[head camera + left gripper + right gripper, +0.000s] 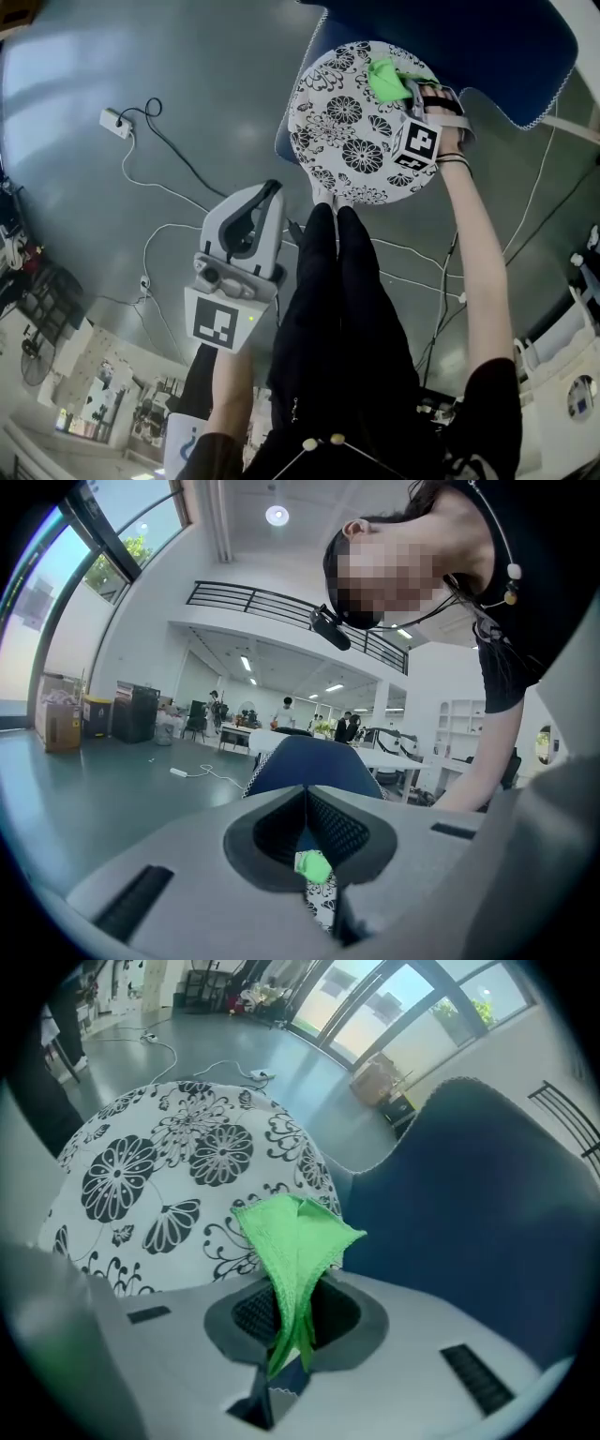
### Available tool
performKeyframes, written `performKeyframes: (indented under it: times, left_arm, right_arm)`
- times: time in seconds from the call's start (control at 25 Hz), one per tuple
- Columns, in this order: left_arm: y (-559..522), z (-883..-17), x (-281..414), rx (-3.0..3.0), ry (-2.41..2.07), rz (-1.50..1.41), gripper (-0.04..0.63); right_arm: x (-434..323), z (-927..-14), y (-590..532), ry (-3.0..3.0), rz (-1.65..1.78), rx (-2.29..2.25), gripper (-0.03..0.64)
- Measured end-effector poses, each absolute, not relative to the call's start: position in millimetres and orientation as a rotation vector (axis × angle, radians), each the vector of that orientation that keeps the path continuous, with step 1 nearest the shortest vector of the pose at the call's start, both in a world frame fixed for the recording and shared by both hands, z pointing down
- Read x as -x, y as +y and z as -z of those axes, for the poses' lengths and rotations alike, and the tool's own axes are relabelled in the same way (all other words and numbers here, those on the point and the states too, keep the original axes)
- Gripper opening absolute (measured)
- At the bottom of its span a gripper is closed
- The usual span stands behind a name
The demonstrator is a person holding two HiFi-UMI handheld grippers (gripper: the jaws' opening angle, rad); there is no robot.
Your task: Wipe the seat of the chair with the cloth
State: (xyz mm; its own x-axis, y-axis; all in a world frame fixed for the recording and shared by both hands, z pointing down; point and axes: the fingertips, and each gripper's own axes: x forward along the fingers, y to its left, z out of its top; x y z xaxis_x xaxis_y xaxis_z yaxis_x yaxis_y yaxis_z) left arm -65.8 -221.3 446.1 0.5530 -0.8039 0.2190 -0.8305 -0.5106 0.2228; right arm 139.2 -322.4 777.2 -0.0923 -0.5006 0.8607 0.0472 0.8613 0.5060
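From my station I see the right gripper [408,94] down at the chair, its jaws clamped on the green cloth [295,1241]. The cloth is pinched by a bunched lower part between the two pads, and its free end fans out ahead of the jaws in a loose folded point. That free end sits over the round seat [342,122], a white cushion printed with black flowers, at the seat's edge just beside the dark blue backrest [450,37]. I cannot tell from either view whether the cloth is pressed flat on the cushion or only brushing it. The rest of the seat, towards its front edge by my operator's black-clad legs [337,309], lies uncovered.

The left gripper [265,195] is held well apart from the chair, over the grey floor [141,56] on the seat's front side, pointing towards the chair. In its own view the two ribbed pads meet along a thin line with nothing between them, so it is closed and empty; past the jaws I can make out the cloth and a strip of the cushion in the distance.

On the floor, well clear of the chair, lies a white power strip [114,122] with its cable trailing across
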Motion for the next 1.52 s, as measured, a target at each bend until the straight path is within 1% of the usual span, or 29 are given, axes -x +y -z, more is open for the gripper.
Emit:
performKeyframes:
  times: [0.4,0.72,0.92,1.04,1.16,1.24,1.36,1.52]
  left_arm:
    - [-226.3,-440.8,61.0,-2.508,-1.352,-0.104,0.008]
    - [-220.9,-441.2,47.6,-2.518,-1.322,-0.105,0.008]
    - [-218.4,-438.2,41.3,-2.532,-1.304,-0.103,0.008]
    - [-216.6,-432.7,36.5,-2.549,-1.297,-0.099,0.008]
    - [-213.6,-420.3,35.6,-2.570,-1.291,-0.100,0.008]
    - [-213.4,-406.4,37.5,-2.581,-1.296,-0.089,0.008]
    - [-212.7,-380.4,38.7,-2.609,-1.313,-0.119,0.008]
    - [-213.9,-345.9,40.8,-2.605,-1.329,-0.255,0.008]
  right_arm:
    - [-150.8,-795.5,-186.2,-1.625,0.439,-0.141,0.052]
    - [-133.0,-796.1,-64.4,-1.699,0.421,0.092,0.052]
    - [-134.7,-794.7,-31.3,-1.694,0.337,0.160,0.052]
    - [-134.5,-785.9,-34.3,-1.716,0.264,0.093,0.052]
    - [-130.7,-755.6,-61.2,-1.748,0.237,-0.073,0.052]
    - [-125.0,-719.9,-88.1,-1.793,0.175,-0.234,0.052]
    - [-114.7,-641.9,-129.4,-1.893,0.027,-0.537,0.052]
    - [-101.8,-514.5,-170.4,-2.050,-0.104,-0.898,0.052]
